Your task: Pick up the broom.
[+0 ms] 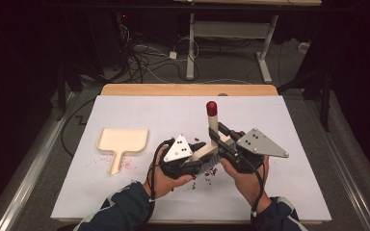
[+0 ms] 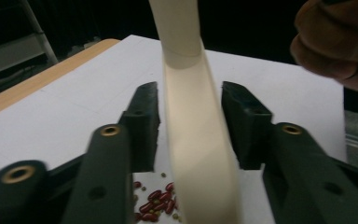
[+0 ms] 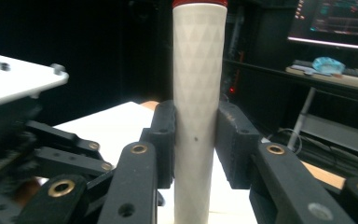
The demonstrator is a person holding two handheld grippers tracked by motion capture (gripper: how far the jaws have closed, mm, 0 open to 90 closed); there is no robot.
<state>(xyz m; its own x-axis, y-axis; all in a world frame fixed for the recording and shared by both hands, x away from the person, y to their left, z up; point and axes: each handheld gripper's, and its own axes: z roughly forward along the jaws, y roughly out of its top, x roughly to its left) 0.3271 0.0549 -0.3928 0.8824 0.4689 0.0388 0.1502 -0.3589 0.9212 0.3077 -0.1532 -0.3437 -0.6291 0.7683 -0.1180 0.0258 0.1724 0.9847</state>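
Brush: a cream hand brush (image 1: pixel 211 144) with a red-capped handle sits at the centre of the high view, between your two grippers. Its handle stands up and away from you, the red cap (image 1: pixel 212 108) at the top.
Bristles: the dark bristle edge (image 1: pixel 205 166) faces down toward the white sheet, just above the scattered beans.
Right gripper: your right gripper (image 3: pixel 195 140) has its jaws pressed against both sides of the brush's patterned handle, pinching it. In the right gripper view the handle rises straight up the middle of the frame.
Left gripper: your left gripper (image 2: pixel 190 126) straddles the cream body of the brush. In the left gripper view a narrow gap shows on each side between pad and brush, so the jaws stand spread around it, not clamped.
Hands: your left hand (image 1: pixel 166 175) and right hand (image 1: pixel 243 175) come in from the lower edge of the high view, close together.
Beans: small red beans (image 2: pixel 151 205) lie on the sheet at the bottom of the left gripper view, under the brush. More red specks (image 1: pixel 113 159) lie left of centre in the high view.
Dustpan: a cream dustpan (image 1: pixel 123 142) lies flat at centre left of the high view, handle toward you, well apart from the brush.
Table: a white sheet (image 1: pixel 294 192) covers the wooden table.
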